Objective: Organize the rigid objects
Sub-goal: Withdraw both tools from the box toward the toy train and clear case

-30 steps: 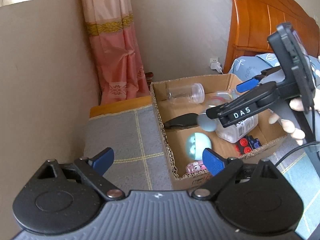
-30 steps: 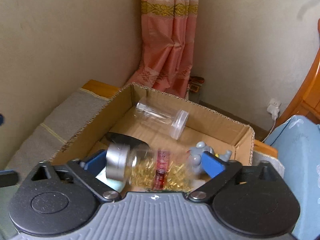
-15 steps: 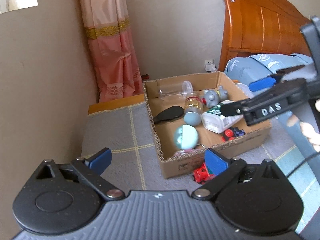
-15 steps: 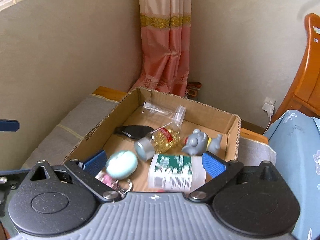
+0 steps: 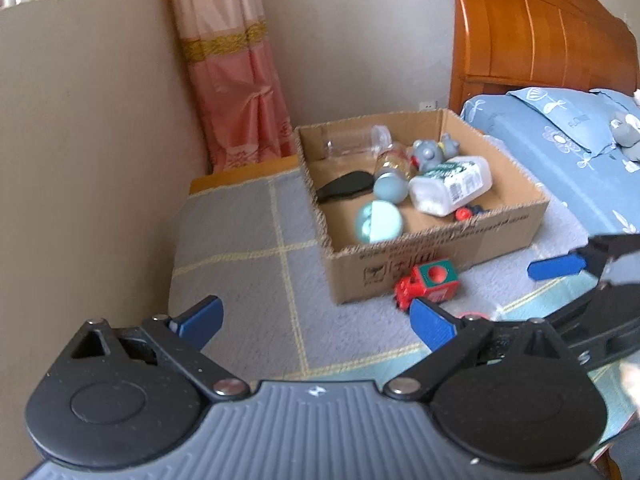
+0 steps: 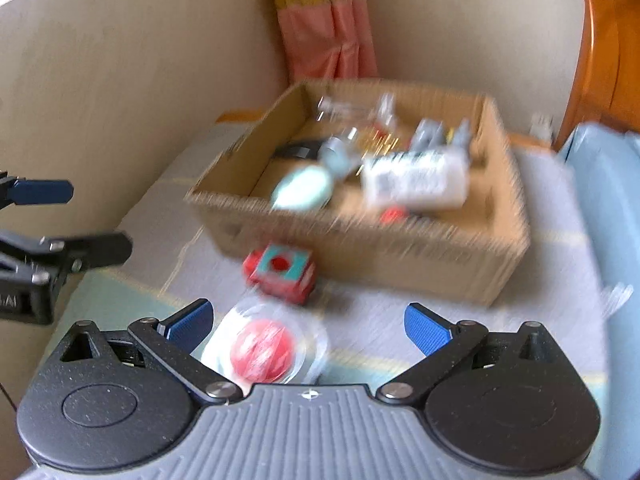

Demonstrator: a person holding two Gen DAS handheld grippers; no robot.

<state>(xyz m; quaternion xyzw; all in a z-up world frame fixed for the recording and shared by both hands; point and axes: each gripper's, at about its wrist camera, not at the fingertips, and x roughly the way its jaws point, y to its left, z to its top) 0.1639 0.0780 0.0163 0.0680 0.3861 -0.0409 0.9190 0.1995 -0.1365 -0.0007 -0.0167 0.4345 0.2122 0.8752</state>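
Observation:
A cardboard box stands on the grey blanket and holds a clear jar, a glitter bottle, a grey toy, a white bottle, a black piece and a pale blue ball. In front of the box lies a red and teal toy block. Nearer me sits a red ball in a clear cover. My left gripper is open and empty over the blanket. My right gripper is open, empty, just behind the red ball.
A beige wall and a pink curtain close off the left and back. A blue-covered bed with a wooden headboard lies to the right. The right wrist view is blurred.
The right gripper let the glitter bottle go into the box and stands open. Both grippers have drawn back from the box, so the red block and red ball now show.

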